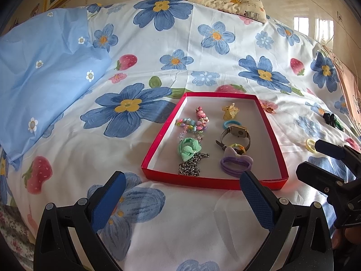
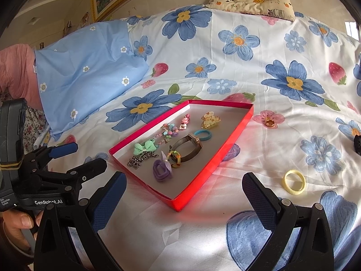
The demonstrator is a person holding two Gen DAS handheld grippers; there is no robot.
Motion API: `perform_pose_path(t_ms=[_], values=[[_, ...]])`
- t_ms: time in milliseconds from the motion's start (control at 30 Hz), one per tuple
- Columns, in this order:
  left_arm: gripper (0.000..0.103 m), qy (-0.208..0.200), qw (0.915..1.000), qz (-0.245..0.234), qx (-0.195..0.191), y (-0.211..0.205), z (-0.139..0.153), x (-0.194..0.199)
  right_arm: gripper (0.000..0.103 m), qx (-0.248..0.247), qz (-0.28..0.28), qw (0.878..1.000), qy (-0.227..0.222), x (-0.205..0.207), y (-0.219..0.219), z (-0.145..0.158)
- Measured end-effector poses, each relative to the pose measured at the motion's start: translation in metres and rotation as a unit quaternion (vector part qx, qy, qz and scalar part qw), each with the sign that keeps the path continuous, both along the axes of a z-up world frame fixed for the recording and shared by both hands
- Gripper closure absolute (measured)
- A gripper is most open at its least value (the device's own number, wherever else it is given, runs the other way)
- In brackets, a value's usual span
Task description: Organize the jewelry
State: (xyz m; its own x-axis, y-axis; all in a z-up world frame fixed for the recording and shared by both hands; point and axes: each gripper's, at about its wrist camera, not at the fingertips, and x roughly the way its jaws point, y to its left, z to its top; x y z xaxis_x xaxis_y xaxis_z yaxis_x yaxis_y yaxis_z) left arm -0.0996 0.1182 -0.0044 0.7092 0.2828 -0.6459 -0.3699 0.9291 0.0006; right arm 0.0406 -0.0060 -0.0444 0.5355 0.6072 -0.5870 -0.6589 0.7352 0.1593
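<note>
A shallow red box lies on the bed, toward its near edge, on a white sheet printed with blue flowers and strawberries. Inside it sit a bead bracelet, a yellow hair clip, a blue hair tie, a watch, a green bow, a metal chain and a purple hair tie.

Outside the box, a yellow hair tie lies on the sheet near the bed's near edge, and a ring rests on a pink printed flower just beside the box. A black object lies further to the right; its kind is unclear. A blue pillow lies along the bed's left edge, and a panda-print cushion at the far edge.

The left tool hangs released before the box, holding nothing. The right tool is likewise spread wide and bare. The left tool's body reads "GenRobot.AI"; smaller lettering beside it is illegible.
</note>
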Motion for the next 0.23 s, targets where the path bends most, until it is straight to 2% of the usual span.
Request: perform_pose_path(t_ms=[233], values=[[0.001, 0.003, 0.9999, -0.003, -0.011, 0.0027, 0.0007, 0.0069, 0.000, -0.002, -0.001, 1.000, 0.002, 0.0019, 0.0013, -0.0005]])
